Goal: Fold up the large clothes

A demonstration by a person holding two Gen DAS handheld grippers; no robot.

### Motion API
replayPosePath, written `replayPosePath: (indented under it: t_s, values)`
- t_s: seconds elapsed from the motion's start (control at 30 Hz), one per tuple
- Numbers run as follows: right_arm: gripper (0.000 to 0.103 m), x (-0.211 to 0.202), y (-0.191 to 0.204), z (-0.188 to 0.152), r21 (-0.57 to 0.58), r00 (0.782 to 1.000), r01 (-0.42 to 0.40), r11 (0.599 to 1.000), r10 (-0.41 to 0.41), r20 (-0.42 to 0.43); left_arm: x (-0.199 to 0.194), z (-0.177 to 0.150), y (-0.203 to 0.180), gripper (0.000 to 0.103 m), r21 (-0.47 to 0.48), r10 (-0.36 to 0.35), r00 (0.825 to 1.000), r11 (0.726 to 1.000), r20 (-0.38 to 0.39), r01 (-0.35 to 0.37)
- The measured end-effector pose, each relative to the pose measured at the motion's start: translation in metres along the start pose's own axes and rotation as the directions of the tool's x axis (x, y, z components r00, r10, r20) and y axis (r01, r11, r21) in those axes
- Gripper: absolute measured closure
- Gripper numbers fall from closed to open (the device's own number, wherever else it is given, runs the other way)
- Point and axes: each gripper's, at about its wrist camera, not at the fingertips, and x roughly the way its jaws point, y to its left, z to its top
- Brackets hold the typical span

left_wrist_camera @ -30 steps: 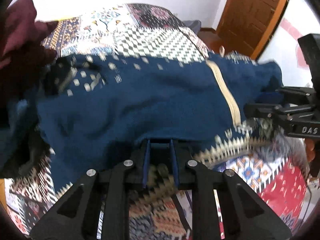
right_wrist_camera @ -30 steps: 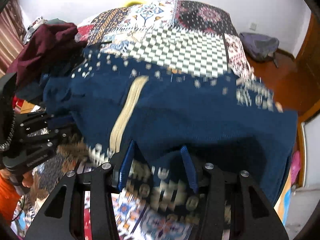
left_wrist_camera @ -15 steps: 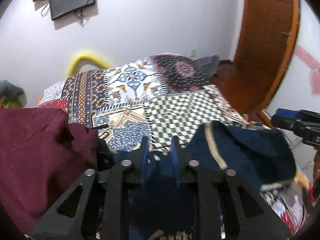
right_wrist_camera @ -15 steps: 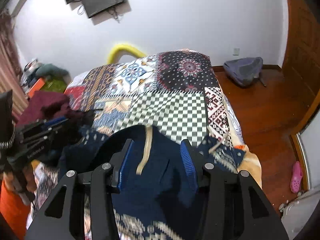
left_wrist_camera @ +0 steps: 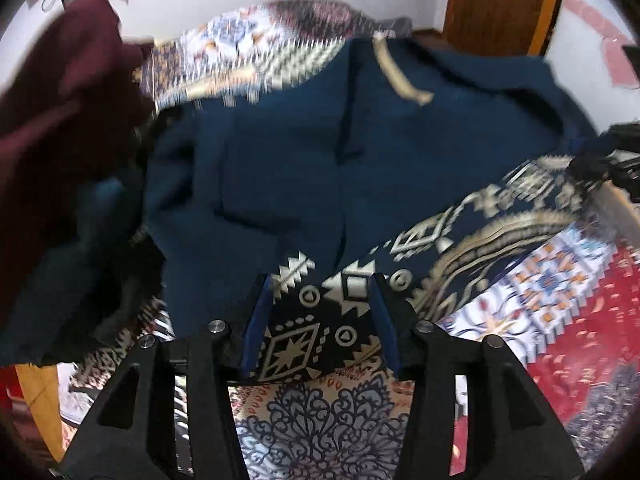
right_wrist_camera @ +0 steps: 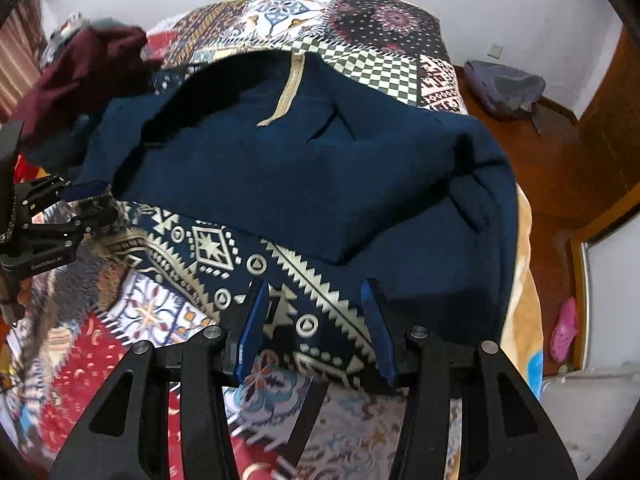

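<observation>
A large navy garment (left_wrist_camera: 304,168) with a cream geometric border and a tan drawstring lies spread and folded over on the patchwork bed; it also shows in the right wrist view (right_wrist_camera: 304,184). My left gripper (left_wrist_camera: 320,312) is open, its blue pads either side of the patterned hem, which lies slack between them. My right gripper (right_wrist_camera: 316,320) is open over the hem's other end. Each gripper shows at the other view's edge, the right one (left_wrist_camera: 608,164) and the left one (right_wrist_camera: 60,216).
A maroon garment (left_wrist_camera: 60,120) is heaped at the left, also seen in the right wrist view (right_wrist_camera: 84,72). The patchwork bedspread (right_wrist_camera: 360,32) covers the bed. A grey backpack (right_wrist_camera: 504,88) lies on the wooden floor. A wooden door (left_wrist_camera: 500,0) stands at the far right.
Both grippers carried the garment's hem up and over, then came back down low over the bed. Both sets of jaws have opened and the hem now lies on the bed.
</observation>
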Motion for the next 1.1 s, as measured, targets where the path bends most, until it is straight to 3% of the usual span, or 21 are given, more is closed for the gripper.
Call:
replayPosePath:
  t_s: [0.1,0.23,0.3,0.4,0.53,0.63,0.7,0.77,1.0,1.1]
  values:
    - [0.059,0.010,-0.001,0.018,0.010,1.000,-0.019,1.000,0.019,-0.012,0.015,0.012,0.002,0.062,-0.028,-0.003,1.000,1.000,-0.004,0.003]
    - [0.059,0.028,0.001,0.063,0.012,0.997,-0.068,0.998,0.068,-0.022,0.019,0.061,0.007,0.068,-0.058,-0.026,0.999,0.998,0.046,0.029]
    - [0.059,0.031,-0.004,0.087,0.027,0.999,-0.030,0.999,0.030,0.016,0.020,0.096,0.016,0.069,-0.091,-0.008,0.998,0.996,0.066,0.014]
    - [0.059,0.014,-0.030,0.129,0.167,0.990,0.040,0.985,-0.062,0.130,0.009,0.144,0.039,0.071,-0.185,0.066,0.989,0.982,0.133,-0.040]
    - [0.059,-0.018,-0.055,0.141,0.314,0.964,0.008,0.950,-0.091,0.251,-0.021,0.171,0.059,0.071,-0.250,0.082,0.969,0.968,0.232,-0.022]
    - [0.059,-0.029,-0.055,0.134,0.292,0.960,0.018,0.956,-0.098,0.261,-0.039,0.166,0.054,0.071,-0.197,0.109,0.955,0.979,0.276,-0.055]
    - [0.059,-0.030,-0.046,0.124,0.253,0.965,0.031,0.967,-0.095,0.246,-0.045,0.156,0.047,0.069,-0.163,0.109,0.954,0.985,0.278,-0.065]
    - [0.059,-0.026,-0.035,0.114,0.192,0.974,0.049,0.980,-0.089,0.208,-0.045,0.140,0.038,0.057,-0.133,0.089,0.961,0.990,0.262,-0.055]
    - [0.059,-0.025,-0.002,0.073,0.084,0.980,0.108,0.991,-0.120,0.159,-0.037,0.074,0.025,0.052,-0.089,0.028,0.991,0.996,0.134,-0.016]
    - [0.059,-0.029,0.005,0.058,0.084,0.984,0.078,0.993,-0.090,0.152,-0.047,0.048,0.033,0.041,-0.131,0.027,0.992,0.991,0.124,-0.011]
